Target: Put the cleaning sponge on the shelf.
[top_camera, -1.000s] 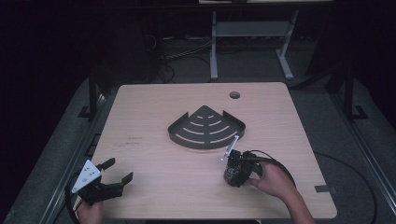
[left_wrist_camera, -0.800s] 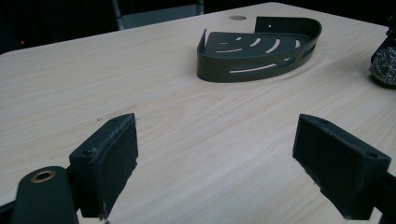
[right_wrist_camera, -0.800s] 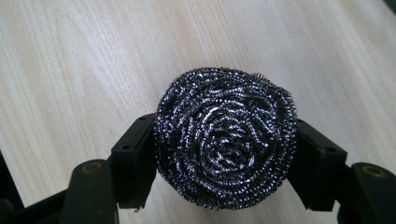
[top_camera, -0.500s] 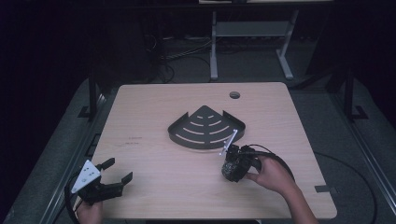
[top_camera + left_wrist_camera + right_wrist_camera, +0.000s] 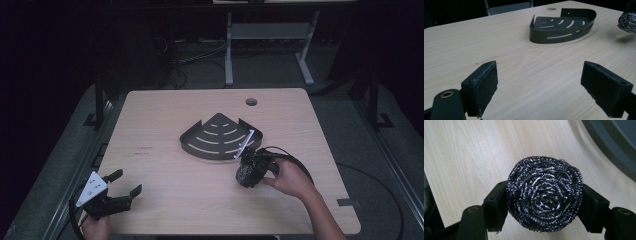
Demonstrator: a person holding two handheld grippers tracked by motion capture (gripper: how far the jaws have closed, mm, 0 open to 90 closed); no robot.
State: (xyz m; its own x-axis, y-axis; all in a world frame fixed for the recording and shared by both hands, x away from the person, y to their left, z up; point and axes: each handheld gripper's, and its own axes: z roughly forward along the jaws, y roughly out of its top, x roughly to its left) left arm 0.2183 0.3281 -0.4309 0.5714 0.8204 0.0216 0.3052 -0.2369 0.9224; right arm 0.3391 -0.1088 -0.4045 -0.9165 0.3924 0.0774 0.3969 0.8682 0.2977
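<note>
- The right tongs squeeze a round, shiny ball of steel wire scrubber. One black pad presses on each side of it.
- In the high view the ball of steel wire scrubber is up off the pale wooden desk, a bit right of the middle and on the near side.
- Just past it, on the far side, sits a dark metal corner tray with curved slots. It is shaped like a slice of pie, with a low wall around it.
- The left tongs sit at the near left corner of the desk, wide open and holding nothing (in the left gripper view the pads stand far apart over bare wood).
- The job in hand looks like moving the scrubber into the tray.
- To do it well, keep the squeeze firm, because the ball is springy and could pop out.
- Lift it high enough to clear the tray's wall, or the tray may get pushed away.
- Bring it over the flat slotted floor, lower it until it rests there, and only then let go.
- The left tongs are best kept where they are, out of the way.
</note>
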